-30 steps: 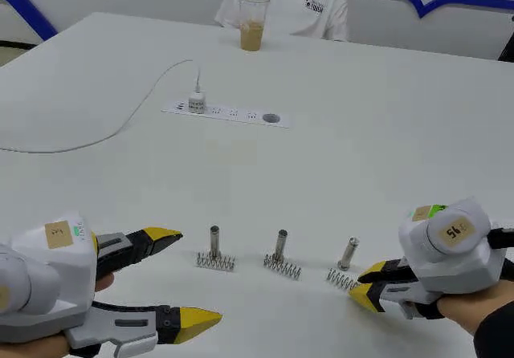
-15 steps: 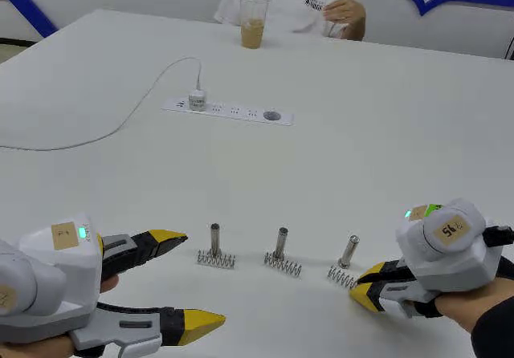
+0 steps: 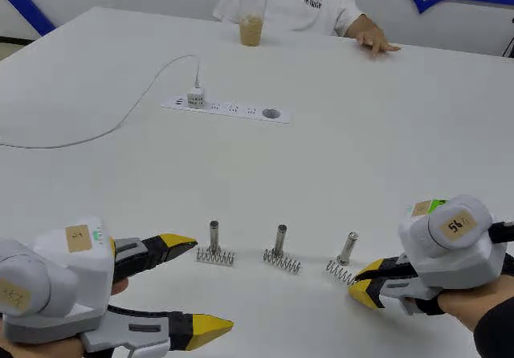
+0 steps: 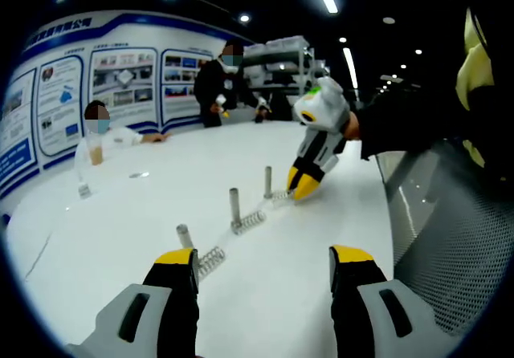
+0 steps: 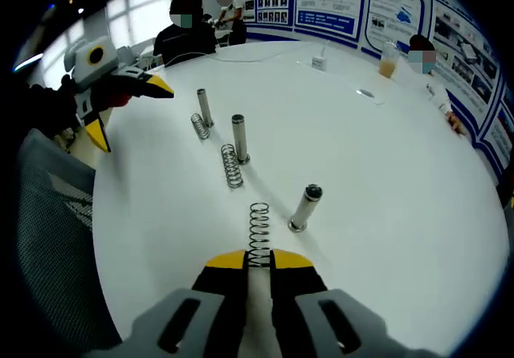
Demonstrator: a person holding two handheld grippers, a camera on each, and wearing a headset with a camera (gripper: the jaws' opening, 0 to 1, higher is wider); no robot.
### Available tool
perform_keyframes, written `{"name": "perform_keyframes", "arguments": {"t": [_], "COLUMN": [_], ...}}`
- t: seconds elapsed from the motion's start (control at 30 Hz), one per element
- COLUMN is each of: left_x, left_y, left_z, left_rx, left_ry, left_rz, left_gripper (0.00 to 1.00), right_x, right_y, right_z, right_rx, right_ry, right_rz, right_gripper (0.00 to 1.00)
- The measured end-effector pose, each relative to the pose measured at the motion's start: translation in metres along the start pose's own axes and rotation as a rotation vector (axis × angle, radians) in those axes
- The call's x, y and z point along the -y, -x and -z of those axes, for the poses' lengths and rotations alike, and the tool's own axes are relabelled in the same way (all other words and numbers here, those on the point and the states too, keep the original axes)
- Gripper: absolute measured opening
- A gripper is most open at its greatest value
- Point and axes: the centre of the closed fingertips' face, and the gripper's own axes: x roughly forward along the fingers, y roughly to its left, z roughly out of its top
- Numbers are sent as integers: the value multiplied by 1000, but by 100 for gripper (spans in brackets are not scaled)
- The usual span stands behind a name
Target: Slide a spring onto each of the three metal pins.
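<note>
Right gripper fingers pinch near end of spring. Spring lies flat on tabletop, long axis straight ahead of fingers. Pin stands just beside. Left gripper fingers spread, farther off.

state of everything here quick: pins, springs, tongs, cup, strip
left pin: standing, bare
middle pin: standing, bare
right pin: standing, bare
left spring: lying by its pin
middle spring: lying by its pin
right spring: lying, end in right tongs
left tongs: open, empty
right tongs: shut on right spring
cup: upright, part full
strip: one plug in
</note>
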Motion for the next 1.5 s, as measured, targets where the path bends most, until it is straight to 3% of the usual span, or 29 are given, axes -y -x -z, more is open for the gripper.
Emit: {"name": "perform_keyframes", "arguments": {"t": [0.27,0.7,1.5], "left_x": [10,16,31], "left_y": [-11,-29,-47], "left_z": [-1,-2,-7], "left_rx": [-9,-14,-14], "left_ry": [-21,-36,-63], "left_rz": [48,96,167], "left_gripper": [65,59,47], "right_x": [-10,-29,-61], "right_y": [4,5,6], "right_z": [-7,-18,-41], "right_rx": [11,18,20], "right_ry": [37,93,243], "right_rz": [-24,-79,-179], "right_gripper": [12,12,12]}}
